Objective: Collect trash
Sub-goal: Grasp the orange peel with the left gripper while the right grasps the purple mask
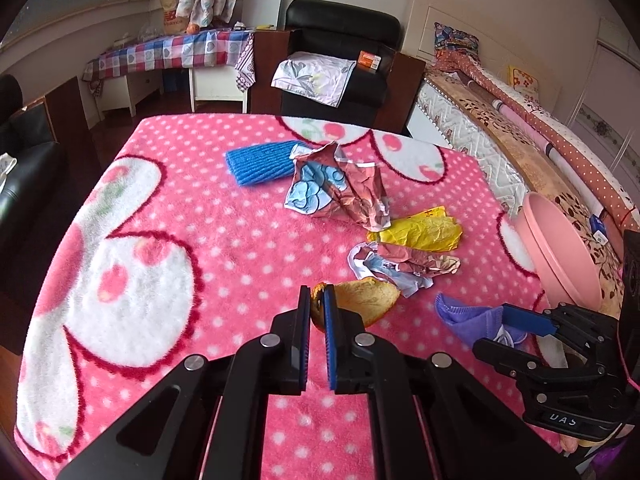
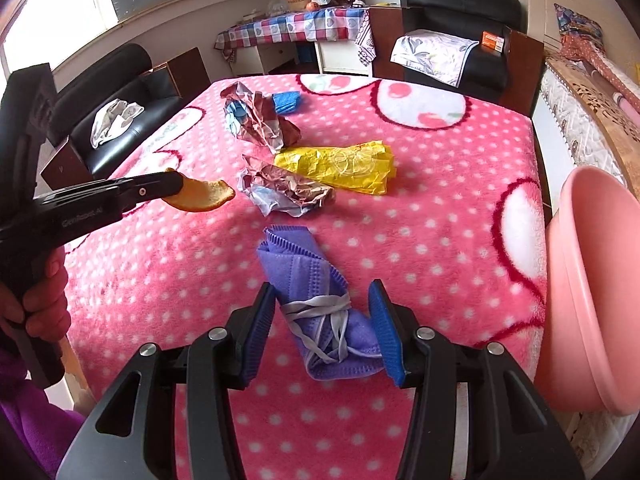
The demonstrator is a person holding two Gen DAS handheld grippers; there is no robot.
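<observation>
Closed in tight with the right gripper [image 2: 322, 286], jaws apart and astride the purple face mask [image 2: 296, 264] on the pink-blanketed worktop [image 1: 160, 280]. Spotted the pink basin [image 2: 592, 280] at the right edge, probably the bin. Saw a big crumpled wrapper [image 1: 340, 188], a yellow wrapper [image 1: 420, 232], a smaller paper wad [image 1: 400, 264] and a blue sponge [image 1: 260, 162] lying beyond, blocking nothing. Judged the mask soft, light, springy; best pinched across its strap-bound middle. Had the left gripper [image 1: 317, 292] clamped on a curled orange peel [image 1: 368, 300]: light, stiffish, liable to tear.
</observation>
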